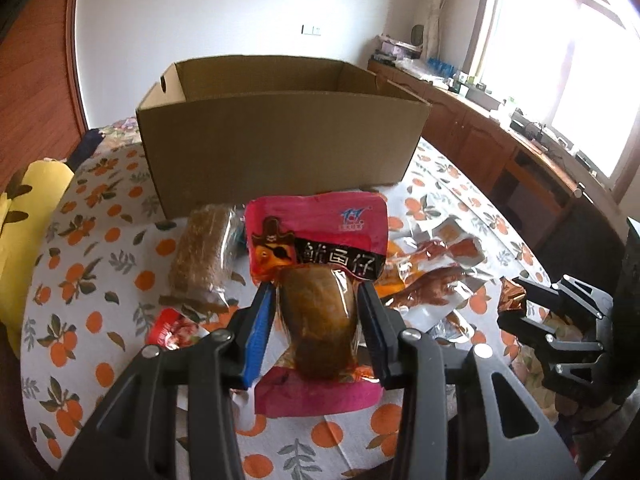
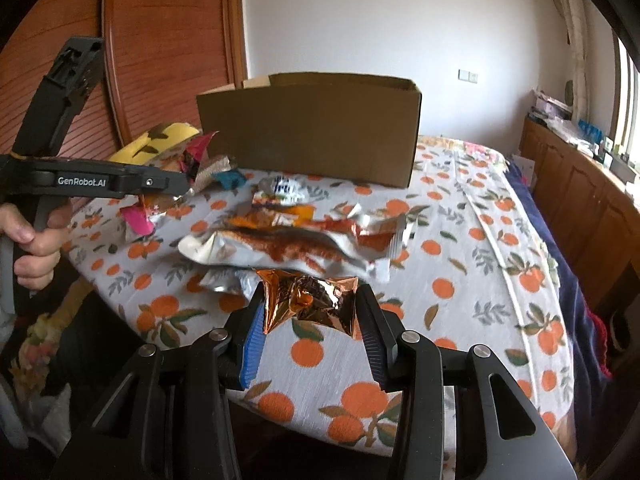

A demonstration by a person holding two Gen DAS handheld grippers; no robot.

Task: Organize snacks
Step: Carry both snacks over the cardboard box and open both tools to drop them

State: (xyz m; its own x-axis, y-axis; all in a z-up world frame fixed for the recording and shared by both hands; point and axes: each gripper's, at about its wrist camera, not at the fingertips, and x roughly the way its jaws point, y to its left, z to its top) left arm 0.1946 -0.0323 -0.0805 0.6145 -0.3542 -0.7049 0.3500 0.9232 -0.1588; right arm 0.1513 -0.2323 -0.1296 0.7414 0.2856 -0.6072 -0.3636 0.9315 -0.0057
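My left gripper [image 1: 316,312] is shut on a pink squid snack packet [image 1: 316,240] with a brown piece inside, held above the table in front of the open cardboard box [image 1: 280,140]. My right gripper [image 2: 310,312] is shut on a crinkled copper foil snack [image 2: 310,300], held low over the table. The right gripper also shows at the right edge of the left wrist view [image 1: 516,304]. The left gripper shows in the right wrist view [image 2: 184,184], with the person's hand on its handle. The box [image 2: 312,132] stands at the far side of the table.
Loose snacks lie on the orange-print tablecloth [image 2: 440,248]: a brown bar packet [image 1: 202,256], silver-and-red packets [image 2: 288,244], a small red packet [image 1: 176,328]. A yellow cushion [image 1: 24,232] lies at the left. Wooden cabinets [image 1: 500,148] run under the window.
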